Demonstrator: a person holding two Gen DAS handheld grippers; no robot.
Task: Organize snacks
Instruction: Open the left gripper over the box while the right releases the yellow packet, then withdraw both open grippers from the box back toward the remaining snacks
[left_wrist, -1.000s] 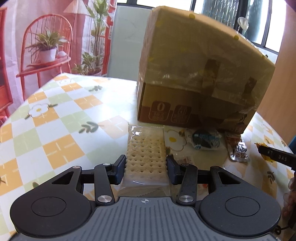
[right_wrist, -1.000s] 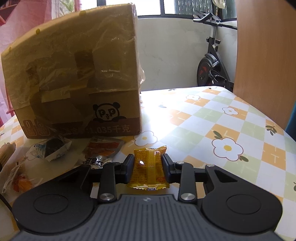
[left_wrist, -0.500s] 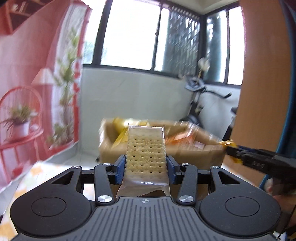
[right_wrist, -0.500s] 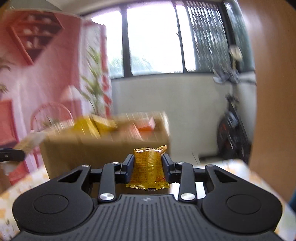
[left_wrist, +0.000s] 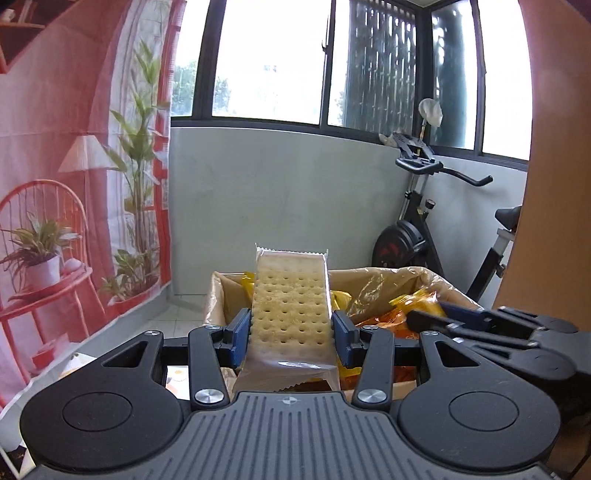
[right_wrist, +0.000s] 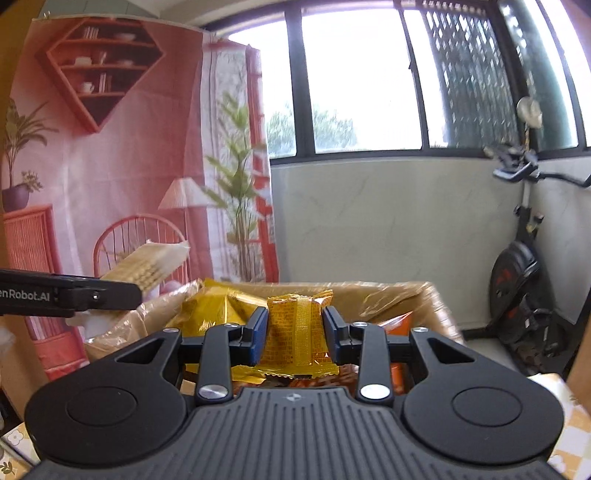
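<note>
Both hand-held grippers carry snacks above the open cardboard box.

The left hand-held gripper (left_wrist: 291, 334) is clenched on a clear-wrapped cracker pack (left_wrist: 290, 310), held upright over the cardboard box (left_wrist: 424, 278). The right hand-held gripper (right_wrist: 294, 334) grasps a small orange snack packet (right_wrist: 297, 332) over the same box, just above the yellow and orange bags (right_wrist: 214, 308) lying inside. An exercise bike (left_wrist: 421, 229) stands behind by the wall.

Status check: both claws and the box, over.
Left claw shut on clear-wrapped cracker pack. Right claw shut on orange snack packet. Both above open cardboard box; nothing blocking.
</note>
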